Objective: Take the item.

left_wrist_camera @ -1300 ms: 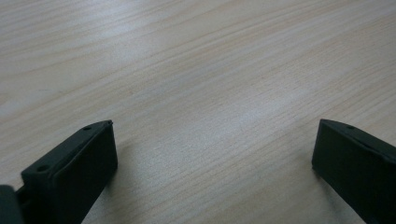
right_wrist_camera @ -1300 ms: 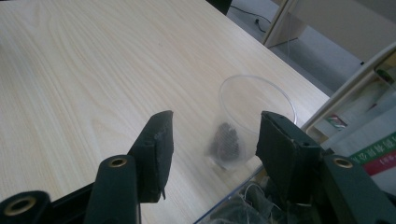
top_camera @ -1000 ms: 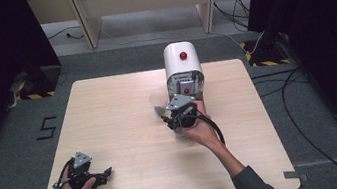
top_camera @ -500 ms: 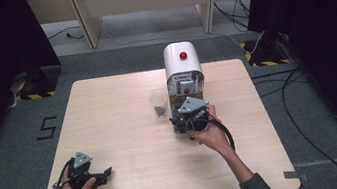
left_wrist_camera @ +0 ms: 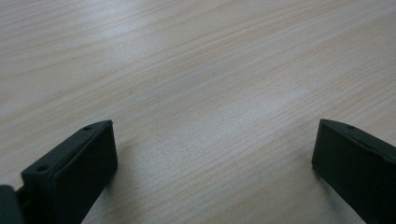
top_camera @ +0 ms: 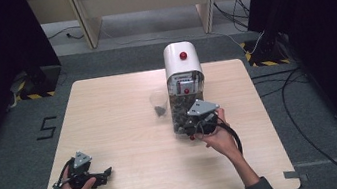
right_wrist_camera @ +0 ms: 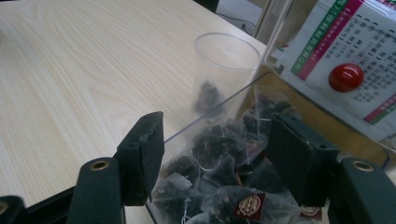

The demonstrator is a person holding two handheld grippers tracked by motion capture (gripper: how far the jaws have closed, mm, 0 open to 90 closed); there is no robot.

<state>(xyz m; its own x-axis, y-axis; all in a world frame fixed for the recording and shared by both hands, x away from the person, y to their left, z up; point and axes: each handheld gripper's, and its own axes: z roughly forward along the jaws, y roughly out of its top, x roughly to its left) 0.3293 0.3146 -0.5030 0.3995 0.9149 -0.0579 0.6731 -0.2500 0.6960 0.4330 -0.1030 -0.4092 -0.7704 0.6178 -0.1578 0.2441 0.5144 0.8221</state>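
A white dispenser (top_camera: 182, 64) with a red button stands at the middle back of the table. Its clear front bin (top_camera: 178, 116) holds several dark tea bags (right_wrist_camera: 219, 154). Left of the bin stands a clear plastic cup (top_camera: 159, 103) (right_wrist_camera: 227, 70) with one dark tea bag at its bottom. My right gripper (top_camera: 193, 128) (right_wrist_camera: 217, 135) hovers open at the near end of the bin, over the tea bags, with nothing between its jaws. My left gripper (top_camera: 103, 175) (left_wrist_camera: 215, 128) rests open at the front left over bare wood.
The light wooden table (top_camera: 114, 117) has free room on its left half and along the front edge. A labelled panel with a red knob (right_wrist_camera: 345, 77) sits just above the bin. Cables (top_camera: 286, 82) lie on the floor to the right.
My right gripper has moved right and toward the person, from beside the cup to the near end of the bin. The cup stands still. The left gripper has not moved.
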